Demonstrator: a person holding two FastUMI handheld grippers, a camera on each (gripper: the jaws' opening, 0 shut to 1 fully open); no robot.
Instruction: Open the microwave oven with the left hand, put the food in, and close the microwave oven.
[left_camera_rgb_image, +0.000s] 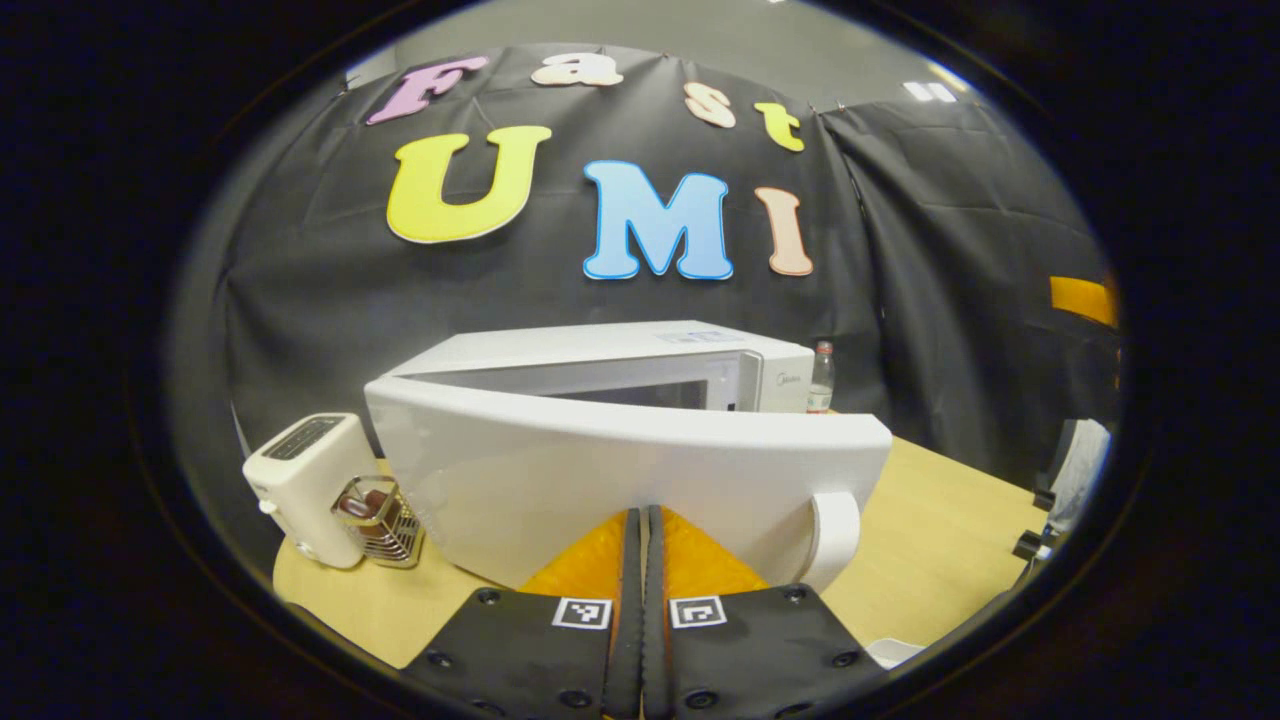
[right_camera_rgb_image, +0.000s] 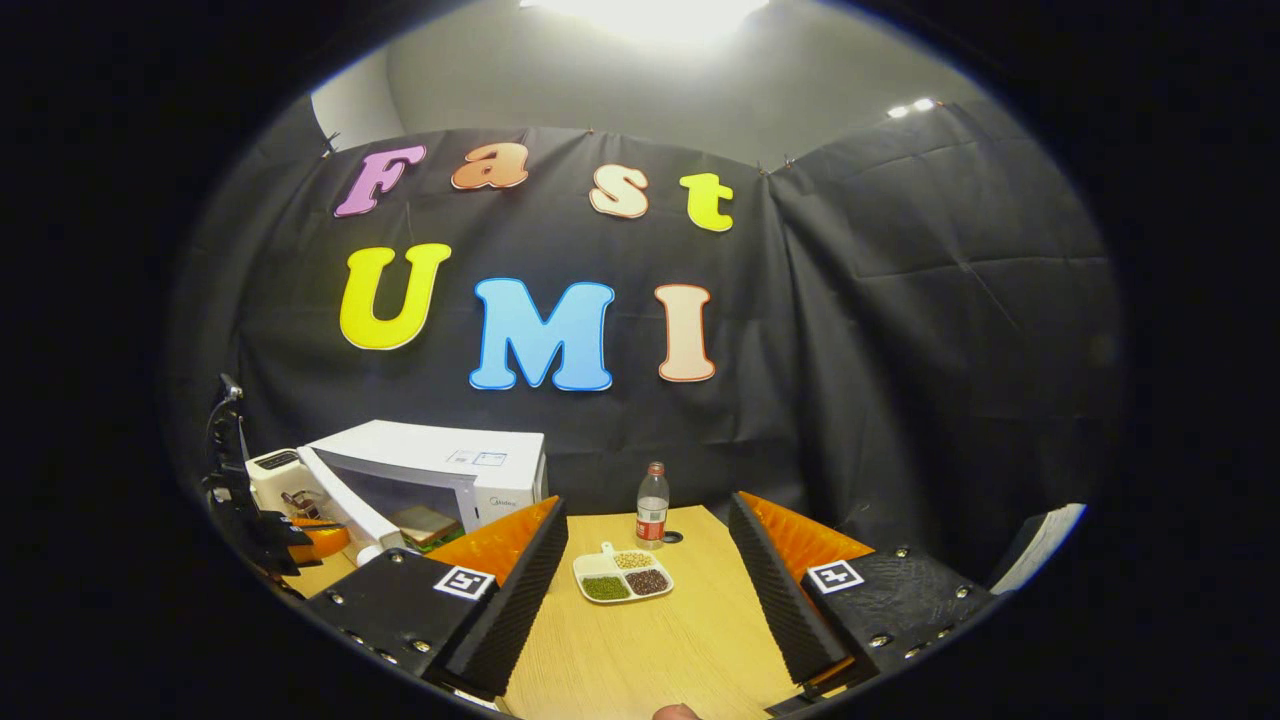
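Far left, toaster. Next, microwave with door swung open, food inside. Left gripper pinched closed against the door. Right gripper spread wide over table, tray, bottle.

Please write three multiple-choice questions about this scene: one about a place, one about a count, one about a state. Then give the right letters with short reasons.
1. Where does the toaster stand?
A. beside the microwave oven
B. on top of it
C. inside it

2. How many compartments has the white tray?
A. one
B. three
C. six

3. How is the microwave door?
A. fully shut
C. removed
B. partly open

Answers: 1 A, it stands on the table at the oven's side. 2 B, three fillings show apart. 3 B, a gap shows behind the door; the left gripper is shut against it.
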